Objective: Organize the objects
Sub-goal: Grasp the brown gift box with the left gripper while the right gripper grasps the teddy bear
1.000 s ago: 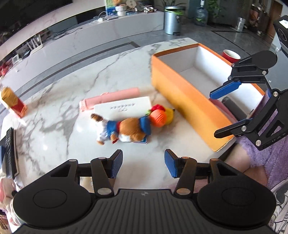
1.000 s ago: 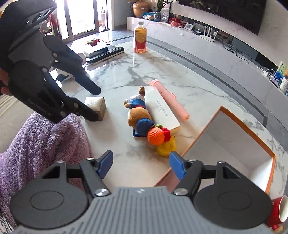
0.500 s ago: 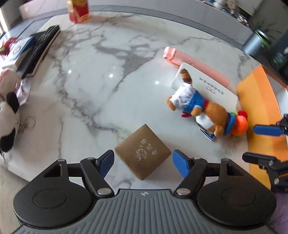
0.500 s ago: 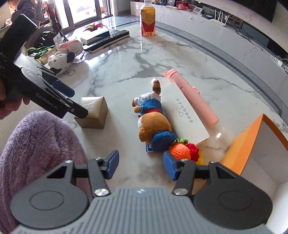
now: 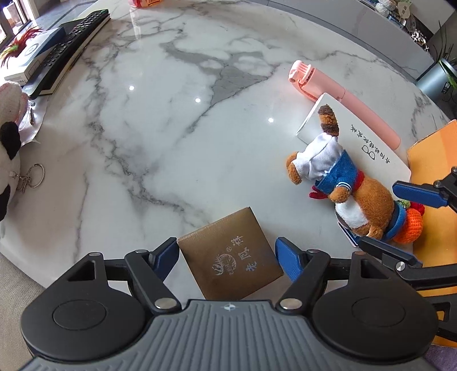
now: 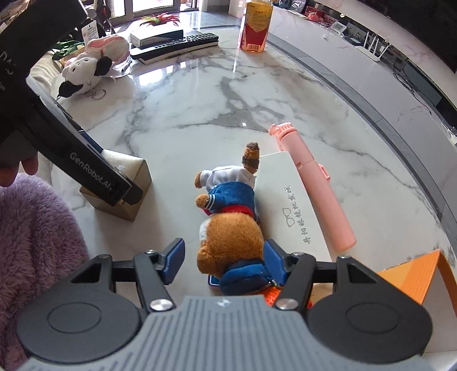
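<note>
My left gripper [image 5: 227, 256] is open, its blue pads either side of a small brown-gold box [image 5: 228, 252] on the marble table; whether the pads touch it I cannot tell. My right gripper [image 6: 224, 258] is open around the head of a brown plush dog [image 6: 228, 217] in a blue jacket, lying on its side. The dog [image 5: 340, 182] shows in the left view with an orange knitted toy [image 5: 411, 225] by its head. A white flat box [image 6: 288, 199] and a pink stick [image 6: 311, 185] lie beyond it. The brown box [image 6: 128, 185] shows under the left gripper.
An orange storage box [image 6: 414, 274] stands at the right. A cow plush [image 6: 82, 71], remote controls [image 6: 177, 44] and a drink bottle [image 6: 255, 25] sit at the table's far side. A purple fleece sleeve [image 6: 34, 242] is at the left.
My left gripper has come down so the brown box lies between its pads. My right gripper has moved forward, and the plush dog's head is now between its pads.
</note>
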The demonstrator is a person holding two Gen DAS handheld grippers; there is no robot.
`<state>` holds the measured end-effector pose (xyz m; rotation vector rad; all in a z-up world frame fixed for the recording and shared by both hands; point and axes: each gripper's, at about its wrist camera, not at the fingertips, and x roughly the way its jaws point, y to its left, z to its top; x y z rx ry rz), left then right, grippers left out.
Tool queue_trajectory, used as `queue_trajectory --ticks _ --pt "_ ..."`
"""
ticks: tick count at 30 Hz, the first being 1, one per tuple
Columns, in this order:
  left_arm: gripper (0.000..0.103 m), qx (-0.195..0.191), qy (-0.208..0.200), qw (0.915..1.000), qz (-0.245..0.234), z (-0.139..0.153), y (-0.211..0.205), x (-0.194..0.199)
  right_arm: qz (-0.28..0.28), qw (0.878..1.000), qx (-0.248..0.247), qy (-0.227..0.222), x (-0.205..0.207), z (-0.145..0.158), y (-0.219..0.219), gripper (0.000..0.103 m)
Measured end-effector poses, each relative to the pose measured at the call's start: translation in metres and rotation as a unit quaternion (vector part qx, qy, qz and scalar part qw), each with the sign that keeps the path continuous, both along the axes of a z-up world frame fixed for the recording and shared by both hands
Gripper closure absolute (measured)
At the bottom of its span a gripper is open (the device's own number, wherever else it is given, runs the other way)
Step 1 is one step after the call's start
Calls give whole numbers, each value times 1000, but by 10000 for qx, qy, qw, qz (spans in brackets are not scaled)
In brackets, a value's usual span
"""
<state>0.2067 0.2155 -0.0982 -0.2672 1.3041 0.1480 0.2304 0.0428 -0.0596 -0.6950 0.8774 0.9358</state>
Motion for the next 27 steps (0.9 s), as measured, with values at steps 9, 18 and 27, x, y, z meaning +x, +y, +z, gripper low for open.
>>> queue_trajectory --ticks 9,18,27 --pt "23 83 -71 9991 -408 2 -9 -1 -35 9999 -91 53 15 -17 10 48" --pt "27 -54 -385 9983 -423 18 -10 -7 -223 9988 292 321 8 6 0 55" --pt "28 -152 -1031 9923 -669 73 -34 -31 -518 9923 1080 305 -19 68 -41 55"
